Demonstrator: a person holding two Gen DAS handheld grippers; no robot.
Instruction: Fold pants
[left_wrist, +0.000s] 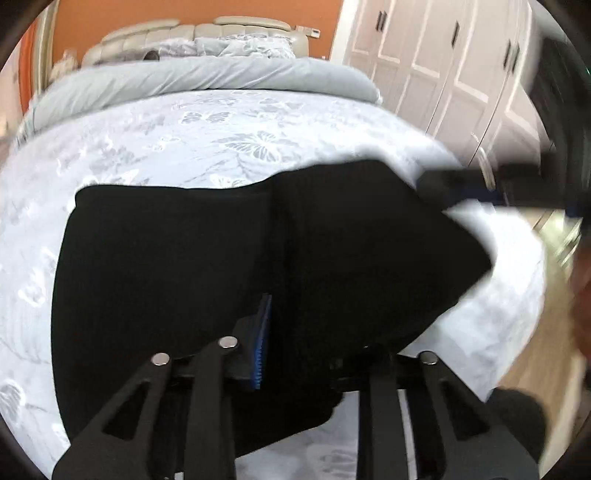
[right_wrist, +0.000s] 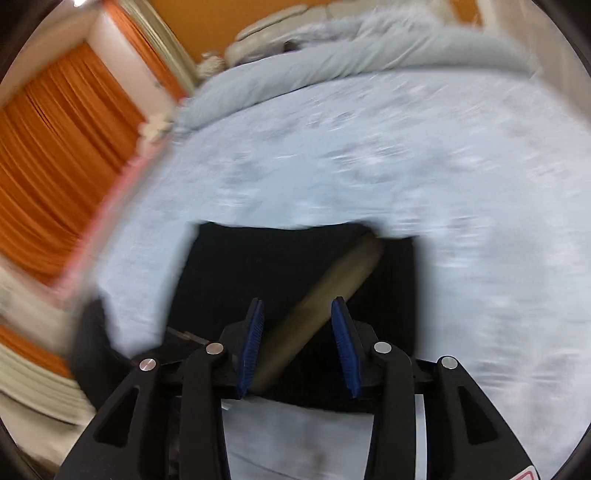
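Note:
Black pants (left_wrist: 184, 258) lie folded on the pale butterfly-print bed (left_wrist: 184, 129), with their right corner lifted. My left gripper (left_wrist: 291, 332) is shut on a fold at the near edge. Its left blue pad (left_wrist: 263, 339) presses the cloth, which hides the other finger. A dark blur with blue at the right is my right gripper (left_wrist: 461, 184), beside the raised corner. In the right wrist view, my right gripper (right_wrist: 297, 310) stands open above the pants (right_wrist: 240, 266). A blurred tan bar (right_wrist: 332, 288) runs diagonally between its fingers; I cannot tell what it is.
A grey duvet (left_wrist: 203, 75) is rolled along the head of the bed below a padded headboard (left_wrist: 192, 35). White wardrobe doors (left_wrist: 424, 55) stand to the right, with wooden floor (left_wrist: 535, 369) beside the bed. Orange curtains (right_wrist: 55, 147) hang on the left.

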